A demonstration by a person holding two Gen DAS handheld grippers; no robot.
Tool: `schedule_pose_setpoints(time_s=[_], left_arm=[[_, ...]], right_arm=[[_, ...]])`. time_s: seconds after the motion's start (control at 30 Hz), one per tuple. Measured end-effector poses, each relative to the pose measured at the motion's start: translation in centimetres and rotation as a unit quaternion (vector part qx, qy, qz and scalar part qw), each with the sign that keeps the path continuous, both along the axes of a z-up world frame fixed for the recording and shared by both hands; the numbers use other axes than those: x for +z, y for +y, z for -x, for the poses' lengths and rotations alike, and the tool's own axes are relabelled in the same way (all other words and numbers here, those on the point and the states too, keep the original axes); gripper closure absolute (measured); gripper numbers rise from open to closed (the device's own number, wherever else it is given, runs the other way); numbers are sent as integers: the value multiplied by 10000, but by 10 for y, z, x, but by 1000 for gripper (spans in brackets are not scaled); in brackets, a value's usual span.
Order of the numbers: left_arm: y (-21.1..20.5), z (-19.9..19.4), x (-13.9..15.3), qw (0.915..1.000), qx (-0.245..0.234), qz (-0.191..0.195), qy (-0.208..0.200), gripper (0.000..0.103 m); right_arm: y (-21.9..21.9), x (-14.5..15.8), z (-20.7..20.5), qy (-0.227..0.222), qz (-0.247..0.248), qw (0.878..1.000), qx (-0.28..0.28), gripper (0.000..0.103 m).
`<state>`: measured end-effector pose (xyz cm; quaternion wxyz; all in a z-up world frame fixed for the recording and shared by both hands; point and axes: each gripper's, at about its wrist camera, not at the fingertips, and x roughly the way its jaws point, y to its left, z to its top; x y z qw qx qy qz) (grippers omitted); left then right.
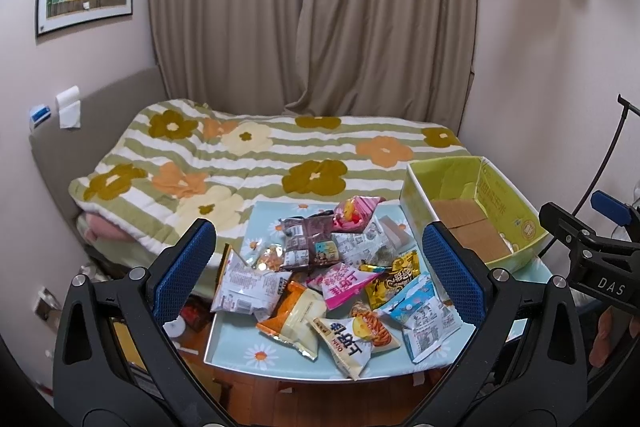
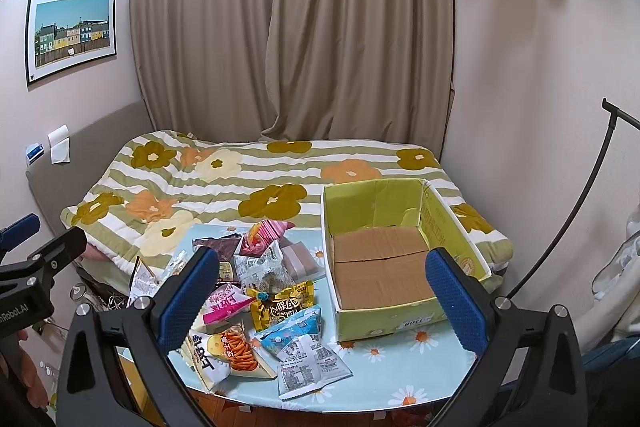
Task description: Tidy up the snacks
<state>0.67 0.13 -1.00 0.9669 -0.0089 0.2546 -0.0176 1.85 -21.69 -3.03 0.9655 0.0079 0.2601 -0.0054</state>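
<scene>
Hovering above the near edge of the pale blue daisy-print table [image 1: 260, 351], both empty: left gripper [image 1: 316, 267] and right gripper [image 2: 324, 295], blue-padded fingers [image 2: 188, 299] spread wide apart. Lying heaped mid-table: the crinkly foil snack packets [image 1: 320, 279], probably light, soft, slippery, crushable; best pinching a flat sealed edge. Waiting beyond, just beside the heap: the empty yellow-green cardboard box [image 2: 400, 323]. Farther back: flowered striped quilt [image 1: 240, 163].

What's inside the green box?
No snacks show inside the green cardboard box, just its bare brown bottom flaps. The near wall and the right gripper finger hide the front corners.
</scene>
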Motion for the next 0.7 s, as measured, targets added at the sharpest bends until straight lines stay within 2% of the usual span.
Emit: schedule_pose_setpoints(time_s=[0.7], left_arm=[[0, -1, -3, 10000, -3, 14, 24, 0]], right_arm=[[1, -2, 0, 2, 9, 10000, 1, 0]])
